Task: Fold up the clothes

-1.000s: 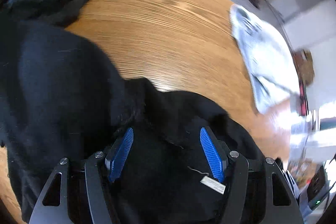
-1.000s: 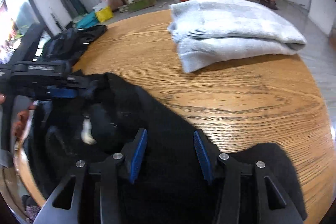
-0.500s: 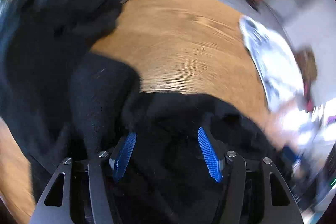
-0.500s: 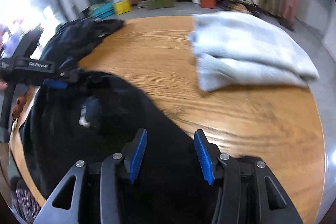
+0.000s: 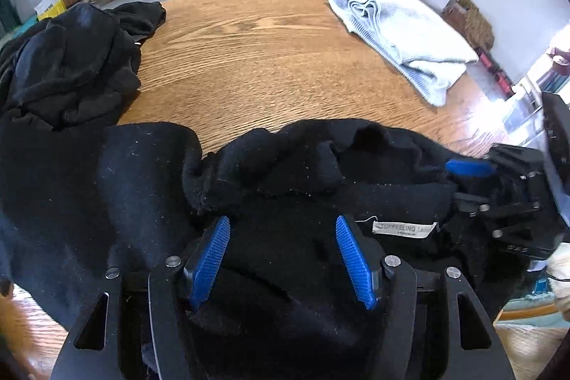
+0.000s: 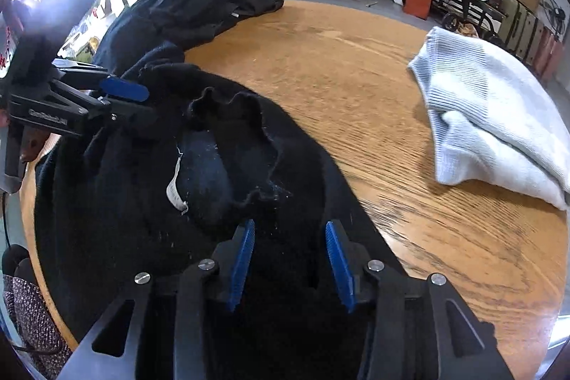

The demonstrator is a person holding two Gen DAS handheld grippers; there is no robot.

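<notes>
A black knit garment (image 5: 285,187) lies rumpled on the round wooden table (image 5: 270,59), its neck label (image 5: 404,227) facing up. My left gripper (image 5: 281,248) is open, its blue pads spread over the cloth near the collar. My right gripper (image 6: 288,248) is open too, resting over the same black garment (image 6: 221,166) near its edge. Each gripper shows in the other's view: the right one (image 5: 470,168) at the garment's right side, the left one (image 6: 123,89) at its far left.
A folded light blue-white sweater (image 5: 402,34) lies at the table's far right, also in the right wrist view (image 6: 491,116). A heap of dark clothes (image 5: 71,59) sits at the far left. Boxes, bags and suitcases stand on the floor beyond the table.
Both cameras have swung and steadied over the black garment. Its collar and label now lie spread between the two grippers. Both grippers stay open.
</notes>
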